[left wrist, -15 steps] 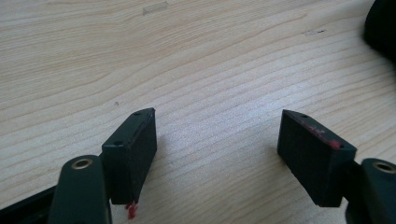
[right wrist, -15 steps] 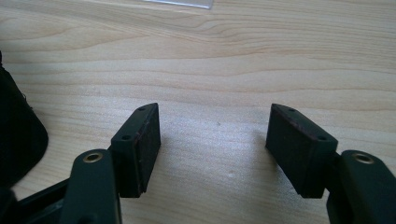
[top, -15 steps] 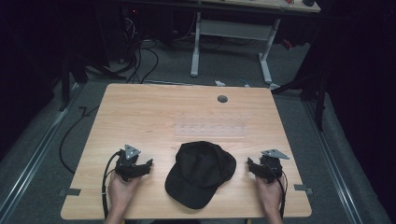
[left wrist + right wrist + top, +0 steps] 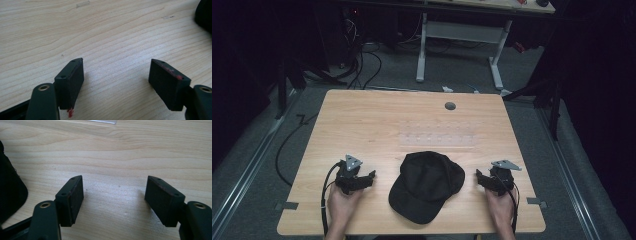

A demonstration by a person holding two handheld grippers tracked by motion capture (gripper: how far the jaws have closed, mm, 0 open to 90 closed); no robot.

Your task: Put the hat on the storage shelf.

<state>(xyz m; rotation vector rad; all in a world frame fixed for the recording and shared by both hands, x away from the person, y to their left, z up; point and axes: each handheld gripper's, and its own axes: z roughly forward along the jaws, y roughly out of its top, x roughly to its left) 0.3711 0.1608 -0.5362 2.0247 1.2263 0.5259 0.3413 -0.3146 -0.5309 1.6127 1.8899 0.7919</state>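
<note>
Nothing is shifting since the earlier frame: cap and both grippers are sitting where they were.

Black cap (image 4: 428,185) is lying on the wooden table (image 4: 377,125), near the front edge, roughly centred between the two tools. Its long axis is running diagonally: crown toward the far right, brim pointing toward the near left corner of the person's side. It looks flat, nothing on or under it that I can tell.

Left gripper (image 4: 368,176) is sitting just left of the cap, jaws pointing right toward it; cap lies to its right, brim end nearer. In the left gripper view the jaws are standing wide apart with bare wood between them, the cap (image 4: 203,15) only clipping the upper right corner. Released, holding nothing.

Right gripper (image 4: 480,176) is sitting just right of the cap, jaws pointing left toward the crown side. In the right gripper view the jaws are likewise spread, empty, with the cap (image 4: 10,190) along the left edge. Released too.

Both are near the cap, neither touching. My read: the right one is marginally closer to the fabric, so the crown is the easier first grab.

Count: one cap, two grippers, one table, one clear strip (image 4: 437,140) lying beyond the cap, one grommet hole (image 4: 450,106) near the far edge.
</note>
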